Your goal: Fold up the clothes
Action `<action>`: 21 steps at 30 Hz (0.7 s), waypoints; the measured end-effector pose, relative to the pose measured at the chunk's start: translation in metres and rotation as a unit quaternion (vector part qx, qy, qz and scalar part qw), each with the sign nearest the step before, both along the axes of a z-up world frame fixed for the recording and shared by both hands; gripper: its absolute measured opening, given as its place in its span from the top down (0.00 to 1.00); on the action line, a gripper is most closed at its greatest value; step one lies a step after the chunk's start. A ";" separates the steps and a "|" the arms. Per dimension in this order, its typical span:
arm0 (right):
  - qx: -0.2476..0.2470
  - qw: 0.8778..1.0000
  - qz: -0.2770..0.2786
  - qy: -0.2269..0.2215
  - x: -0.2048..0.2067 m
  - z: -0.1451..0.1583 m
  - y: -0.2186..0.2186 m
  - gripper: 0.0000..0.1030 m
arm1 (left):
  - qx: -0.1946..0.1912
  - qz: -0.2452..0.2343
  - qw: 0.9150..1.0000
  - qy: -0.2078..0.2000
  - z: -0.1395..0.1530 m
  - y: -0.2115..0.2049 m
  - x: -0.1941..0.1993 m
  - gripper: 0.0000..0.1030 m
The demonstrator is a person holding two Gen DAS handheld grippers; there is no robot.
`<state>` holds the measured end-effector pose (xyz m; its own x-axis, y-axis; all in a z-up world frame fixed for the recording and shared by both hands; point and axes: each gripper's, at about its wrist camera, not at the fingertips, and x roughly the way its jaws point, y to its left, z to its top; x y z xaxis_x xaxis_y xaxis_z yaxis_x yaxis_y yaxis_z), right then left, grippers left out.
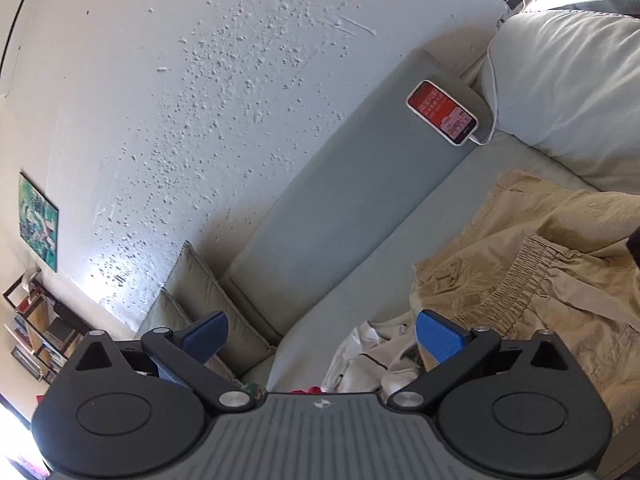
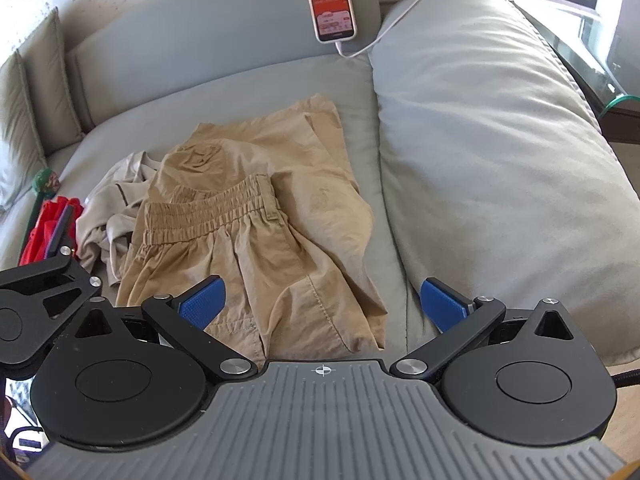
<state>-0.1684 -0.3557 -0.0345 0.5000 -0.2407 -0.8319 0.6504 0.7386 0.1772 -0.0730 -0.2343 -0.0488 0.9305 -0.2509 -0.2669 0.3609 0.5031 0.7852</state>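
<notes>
Both grippers are spread wide, holding nothing. Tan shorts (image 2: 256,216) lie crumpled on the sofa (image 2: 224,92) just ahead of the right gripper (image 2: 322,306); the left gripper (image 1: 322,338) hovers beside them.

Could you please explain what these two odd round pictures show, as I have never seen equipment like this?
No robot arm is here: a person holds a two-finger gripper in each hand, and each carries a fisheye camera looking along its blue fingers, hence the bulging view. One picture is from the left gripper, the other from the right gripper; the black and grey shapes below are the tools themselves. Both are open and hold nothing. They look at a grey sofa where the clothes to fold lie: tan trousers with an elastic waistband, and beside them a crumpled pale garment. A phone with a red screen rests on the backrest, with a cable plugged in. A large cushion lies alongside.
</notes>
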 end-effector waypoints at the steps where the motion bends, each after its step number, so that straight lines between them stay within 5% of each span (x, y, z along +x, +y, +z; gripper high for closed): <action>1: 0.000 1.000 -0.001 0.000 -0.001 0.000 -0.001 0.00 | 0.002 -0.005 1.000 0.006 -0.002 -0.001 -0.001 0.00; 12: 0.012 1.000 -0.017 -0.003 -0.007 -0.001 -0.010 0.00 | 0.022 -0.020 0.999 0.036 -0.016 -0.008 -0.003 0.00; 21: 0.013 1.000 -0.014 0.000 -0.005 -0.004 -0.010 0.00 | -0.008 -0.018 0.999 0.041 -0.009 0.000 -0.001 0.00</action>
